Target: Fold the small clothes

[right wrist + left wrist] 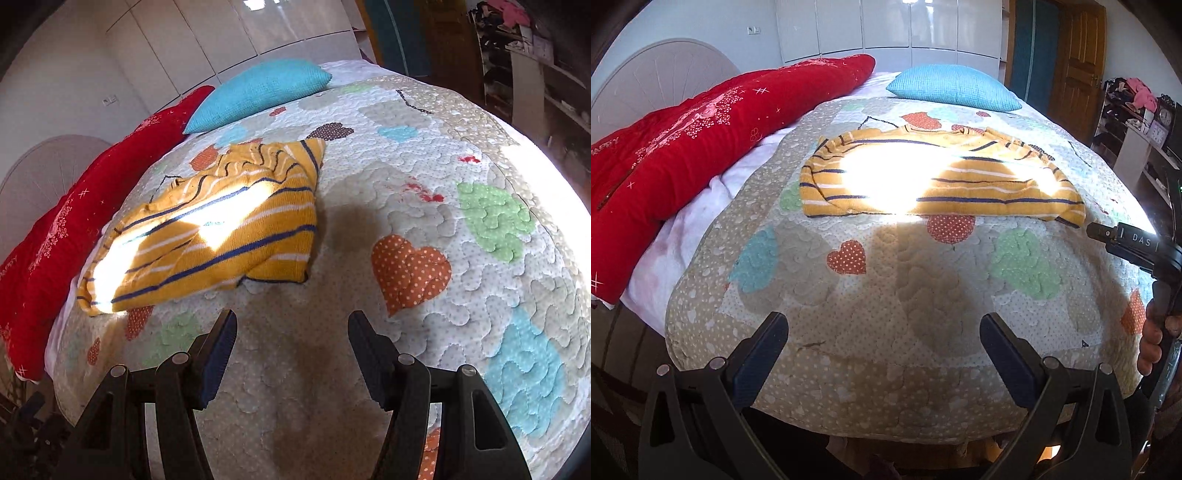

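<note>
A small mustard-yellow garment (960,184) with navy and white stripes lies folded over on the heart-patterned quilt (886,295), a bright sun patch across it. It also shows in the right wrist view (221,236), up and left of the fingers. My left gripper (884,328) is open and empty, above the quilt's near edge, well short of the garment. My right gripper (291,325) is open and empty, just short of the garment's near right corner. The right gripper's body (1134,242) shows at the right edge of the left wrist view, next to the garment's right end.
A long red pillow (683,147) lies along the bed's left side by a white headboard (657,77). A turquoise cushion (953,92) sits at the far end. White wardrobes, a wooden door (1078,59) and cluttered shelves (1137,110) stand beyond the bed.
</note>
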Action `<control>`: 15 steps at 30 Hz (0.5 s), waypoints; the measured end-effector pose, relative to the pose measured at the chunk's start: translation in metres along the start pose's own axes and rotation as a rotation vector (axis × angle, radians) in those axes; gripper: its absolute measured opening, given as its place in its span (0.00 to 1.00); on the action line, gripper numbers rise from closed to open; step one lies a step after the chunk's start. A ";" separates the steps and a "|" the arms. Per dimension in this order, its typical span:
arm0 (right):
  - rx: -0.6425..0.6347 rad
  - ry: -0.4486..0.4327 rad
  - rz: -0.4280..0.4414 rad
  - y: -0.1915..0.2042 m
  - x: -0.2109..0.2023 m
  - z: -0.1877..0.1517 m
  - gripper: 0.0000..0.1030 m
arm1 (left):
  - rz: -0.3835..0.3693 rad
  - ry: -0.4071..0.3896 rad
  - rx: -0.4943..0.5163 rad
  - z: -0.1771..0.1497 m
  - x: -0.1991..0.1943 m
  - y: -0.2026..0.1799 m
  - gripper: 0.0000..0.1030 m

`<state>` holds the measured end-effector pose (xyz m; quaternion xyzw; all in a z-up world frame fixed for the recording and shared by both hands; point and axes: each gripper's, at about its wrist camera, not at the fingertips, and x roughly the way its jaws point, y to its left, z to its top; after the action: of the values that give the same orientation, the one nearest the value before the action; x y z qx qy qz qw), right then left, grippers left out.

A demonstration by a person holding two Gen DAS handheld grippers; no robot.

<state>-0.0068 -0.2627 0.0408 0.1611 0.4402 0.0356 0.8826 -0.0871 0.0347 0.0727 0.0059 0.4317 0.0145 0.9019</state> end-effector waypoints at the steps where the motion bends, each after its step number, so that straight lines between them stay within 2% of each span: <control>1: -0.001 0.000 -0.005 -0.001 0.000 -0.001 0.66 | -0.001 0.006 0.000 0.000 0.001 0.000 1.00; 8: -0.025 -0.002 -0.039 0.002 0.000 -0.007 0.69 | 0.012 0.036 -0.002 -0.004 0.014 0.002 1.00; 15: -0.090 0.006 -0.095 0.014 0.013 -0.019 0.74 | 0.037 0.126 0.004 -0.013 0.050 0.007 1.00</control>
<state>-0.0128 -0.2422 0.0251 0.0998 0.4482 0.0139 0.8883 -0.0659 0.0428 0.0257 0.0148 0.4877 0.0307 0.8723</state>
